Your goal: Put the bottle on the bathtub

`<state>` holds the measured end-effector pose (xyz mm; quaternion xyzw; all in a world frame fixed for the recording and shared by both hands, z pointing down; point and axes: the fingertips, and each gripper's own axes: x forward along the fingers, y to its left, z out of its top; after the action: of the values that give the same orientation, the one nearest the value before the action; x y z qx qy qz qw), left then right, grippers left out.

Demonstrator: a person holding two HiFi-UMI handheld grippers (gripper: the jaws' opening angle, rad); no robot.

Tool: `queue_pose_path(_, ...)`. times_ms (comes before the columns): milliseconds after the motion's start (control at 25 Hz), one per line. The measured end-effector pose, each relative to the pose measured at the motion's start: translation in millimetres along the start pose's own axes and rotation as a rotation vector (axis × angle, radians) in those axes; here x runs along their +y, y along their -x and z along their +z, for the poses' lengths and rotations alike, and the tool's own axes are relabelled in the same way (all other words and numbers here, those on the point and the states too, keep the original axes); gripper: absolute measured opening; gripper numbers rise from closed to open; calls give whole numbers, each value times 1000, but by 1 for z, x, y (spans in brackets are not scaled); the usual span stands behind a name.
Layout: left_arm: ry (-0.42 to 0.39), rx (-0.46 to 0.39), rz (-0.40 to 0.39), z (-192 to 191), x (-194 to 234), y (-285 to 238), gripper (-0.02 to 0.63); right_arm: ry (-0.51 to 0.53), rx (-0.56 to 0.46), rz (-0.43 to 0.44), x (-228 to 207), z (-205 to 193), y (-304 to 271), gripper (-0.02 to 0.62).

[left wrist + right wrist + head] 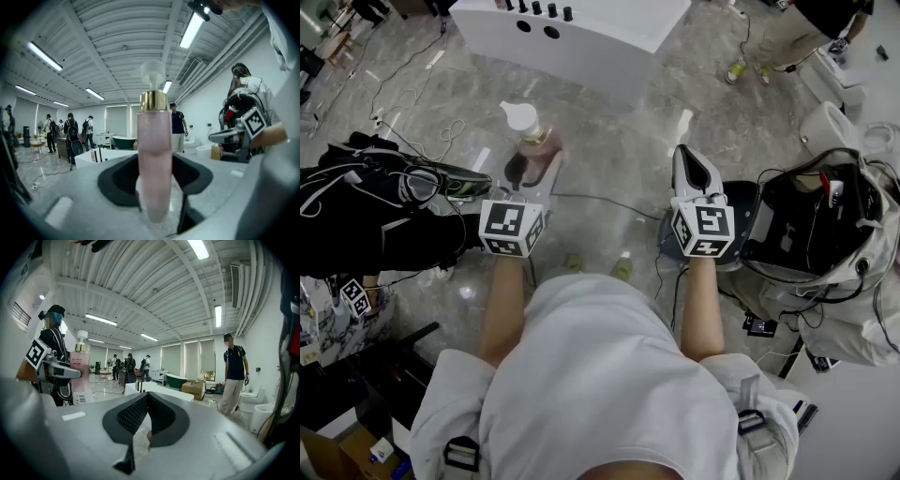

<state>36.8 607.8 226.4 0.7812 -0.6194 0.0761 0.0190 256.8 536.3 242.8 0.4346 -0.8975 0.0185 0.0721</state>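
Pink bottle (536, 142) held in the left gripper (528, 176), bathtub (609, 49) ahead
The left gripper's jaws pinch the upright bottle by its lower body, left of centre in the head view, above the marble floor (619, 141). The white bathtub sits at the top centre, well apart from it. The right gripper (685, 161), right of centre, has its jaws pressed together with nothing between them

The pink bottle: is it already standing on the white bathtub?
No, the pink bottle is gripped in the left claw above the floor, short of the bathtub.
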Motion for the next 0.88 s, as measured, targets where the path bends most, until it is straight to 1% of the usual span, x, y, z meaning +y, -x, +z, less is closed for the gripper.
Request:
queue_pose_path(200, 1, -7, -16, -3, 13, 22, 210, 9, -10, -20, 26, 4, 11, 2)
queue_pose_path(400, -19, -23, -39, -2, 28, 39, 210, 8, -10, -47, 48, 4, 14, 2)
queue_pose_path(480, -22, -23, -47, -7, 35, 45, 210, 10, -9, -55, 58, 2, 13, 2)
queue_pose_path(640, -16, -22, -48, -18, 45, 51, 210, 13, -12, -56, 71, -4, 8, 2)
queue_pose_path(880, -13, -40, -44, -19, 64, 62, 210, 23, -13, -73, 87, -2, 1, 2)
